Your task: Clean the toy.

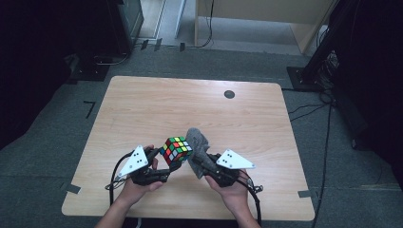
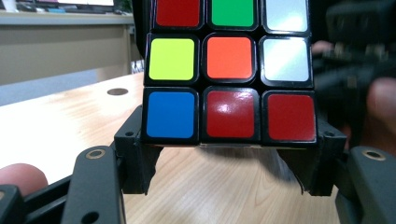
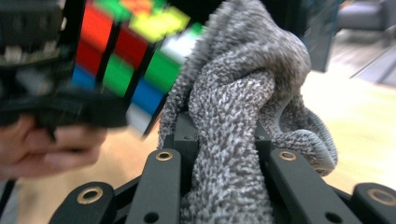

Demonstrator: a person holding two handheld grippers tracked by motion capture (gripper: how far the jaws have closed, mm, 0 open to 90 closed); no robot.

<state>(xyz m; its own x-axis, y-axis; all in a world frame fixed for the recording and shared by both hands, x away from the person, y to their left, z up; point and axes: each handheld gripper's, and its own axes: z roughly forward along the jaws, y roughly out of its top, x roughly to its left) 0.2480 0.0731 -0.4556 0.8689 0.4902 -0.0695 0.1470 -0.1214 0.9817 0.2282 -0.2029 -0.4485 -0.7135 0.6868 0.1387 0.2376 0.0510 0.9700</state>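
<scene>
A colourful puzzle cube (image 1: 176,149) is held off the wooden table (image 1: 142,109) near its front edge, with my left gripper (image 1: 167,164) shut on it from the left. In the left gripper view the cube (image 2: 229,70) sits between the two black jaws, red, blue, yellow and orange tiles facing the camera. My right gripper (image 1: 202,164) is shut on a bunched grey cloth (image 1: 198,142), which presses against the cube's right side. The right gripper view has the cloth (image 3: 233,121) pinched between its jaws and the blurred cube (image 3: 126,56) just behind it to the left.
A small dark round hole (image 1: 229,94) lies in the tabletop at the far right. Past the table's far edge stand a dark cabinet (image 1: 124,23) and a pale wooden frame (image 1: 261,19), with cables on the grey floor. A dark stand (image 1: 313,66) is at right.
</scene>
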